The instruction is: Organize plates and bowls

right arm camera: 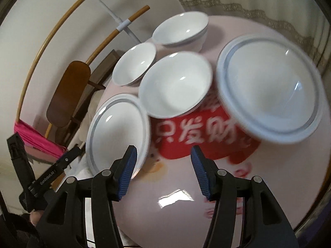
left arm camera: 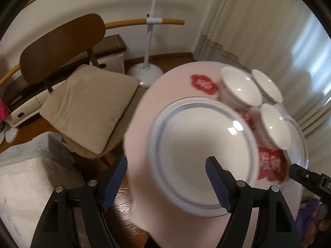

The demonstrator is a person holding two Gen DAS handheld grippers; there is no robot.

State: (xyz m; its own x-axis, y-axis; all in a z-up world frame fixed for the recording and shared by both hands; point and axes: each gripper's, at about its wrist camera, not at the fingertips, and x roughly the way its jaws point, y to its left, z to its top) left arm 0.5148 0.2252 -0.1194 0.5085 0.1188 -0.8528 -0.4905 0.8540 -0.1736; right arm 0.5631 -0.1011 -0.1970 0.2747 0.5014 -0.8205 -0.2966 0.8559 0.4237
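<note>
White glazed china covers a round pink table [right arm camera: 182, 186] with a glossy top and a red printed panel. Three bowls stand upright in a cluster toward the far side: the near bowl [right arm camera: 175, 84], a smaller-looking left bowl [right arm camera: 134, 64] and the far bowl [right arm camera: 182, 29]. Two shallow plates with a thin blue-grey ring flank them: the left plate [right arm camera: 118, 132] by the table's edge and the right plate [right arm camera: 269, 88], well apart from each other.

The left gripper [left arm camera: 166, 183] hangs over the left plate [left arm camera: 202, 155] with its ribbed blue pads wide apart, one pad over the plate, the other beyond the table edge. The right gripper [right arm camera: 163, 171] is also spread and empty, poised over bare table between the plates.

Nothing is stacked yet, so the sorting looks to be at its start, probably with a reach for the left plate. The next move likely calls for a pinch across that thin rim; smooth glaze may slip, so a firm, level grip seems wise.
</note>
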